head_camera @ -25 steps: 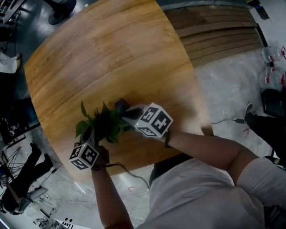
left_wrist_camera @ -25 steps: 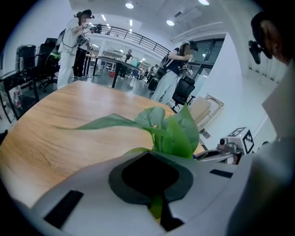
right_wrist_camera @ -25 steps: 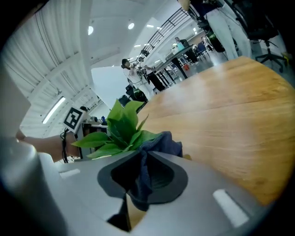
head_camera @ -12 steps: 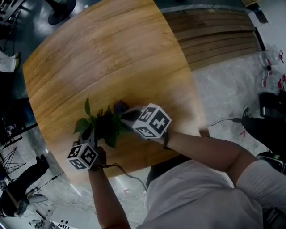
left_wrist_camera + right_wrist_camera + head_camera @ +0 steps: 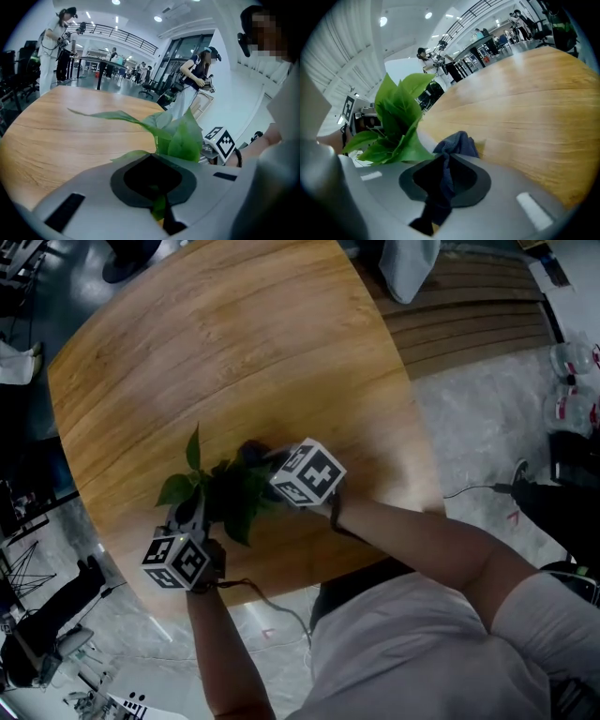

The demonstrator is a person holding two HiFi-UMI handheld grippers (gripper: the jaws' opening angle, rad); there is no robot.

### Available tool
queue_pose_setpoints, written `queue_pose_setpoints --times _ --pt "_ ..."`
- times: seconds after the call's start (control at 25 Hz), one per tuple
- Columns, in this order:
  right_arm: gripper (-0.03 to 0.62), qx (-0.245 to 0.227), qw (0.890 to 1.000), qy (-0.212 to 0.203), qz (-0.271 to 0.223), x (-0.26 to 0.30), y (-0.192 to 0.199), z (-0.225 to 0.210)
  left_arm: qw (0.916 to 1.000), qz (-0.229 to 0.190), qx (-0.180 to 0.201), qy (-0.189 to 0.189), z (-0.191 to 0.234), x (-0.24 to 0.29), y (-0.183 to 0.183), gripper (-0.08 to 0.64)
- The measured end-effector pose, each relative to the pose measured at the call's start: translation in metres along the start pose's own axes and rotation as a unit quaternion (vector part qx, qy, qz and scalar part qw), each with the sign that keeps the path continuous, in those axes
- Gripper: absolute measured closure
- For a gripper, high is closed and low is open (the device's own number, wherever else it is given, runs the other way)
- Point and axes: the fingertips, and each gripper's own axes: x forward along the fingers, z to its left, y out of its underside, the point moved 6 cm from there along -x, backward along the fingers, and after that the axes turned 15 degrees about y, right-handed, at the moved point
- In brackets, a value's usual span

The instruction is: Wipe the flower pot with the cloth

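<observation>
Two claws are working at one plant, and we are starting with the right claw (image 5: pixel 444 165). Its jaws are pressing together on a dark blue cloth (image 5: pixel 457 143). The cloth is running down through the gap between them and bunching up just past their tips.

Just beyond that bunch, a pale curved edge (image 5: pixel 424 136) is showing beneath the leaves. We are taking it for the rim of the flower pot. The cloth is lying right against it, though we cannot tell whether it is actually touching.

The left claw (image 5: pixel 151 164) is also closing, pinching a green leaf (image 5: pixel 160 207) of the plant (image 5: pixel 225 498) in the narrow slit between its jaws. More leaves are rising just past its tips. From that side the right claw's marker cube (image 5: pixel 220 140) is peeking out behind the foliage.

From the head view, the two claws are coming at the plant from opposite sides, left one below and right one at the right. The leaves are covering the pot completely there, so we are placing it only by the plant, between the claws.

All of this is sitting on a wooden table (image 5: pixel 234 352), near the edge closest to us. Several people (image 5: pixel 197 70) are standing in the bright hall behind it.
</observation>
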Motion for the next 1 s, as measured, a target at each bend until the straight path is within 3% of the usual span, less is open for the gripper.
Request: queue_pose_setpoints --times 0.2,0.4,0.8,1.0 --pt "0.548 0.009 1.0 -0.011 -0.003 -0.019 -0.005 0.009 1.0 -0.003 0.004 -0.004 0.001 0.0 0.0 0.554" --pt "0.548 -0.002 0.999 -0.026 -0.021 -0.057 -0.017 0.024 0.9996 0.011 0.016 0.018 -0.002 0.006 -0.005 0.554" --pt "0.548 -0.009 1.0 0.009 0.014 -0.003 0.002 0.0 0.997 0.027 0.052 0.051 -0.008 0.023 -0.014 0.554" --pt "0.548 0.002 1.0 -0.005 0.005 -0.027 -0.005 0.01 0.9974 0.025 0.051 0.045 -0.007 0.024 -0.013 0.554"
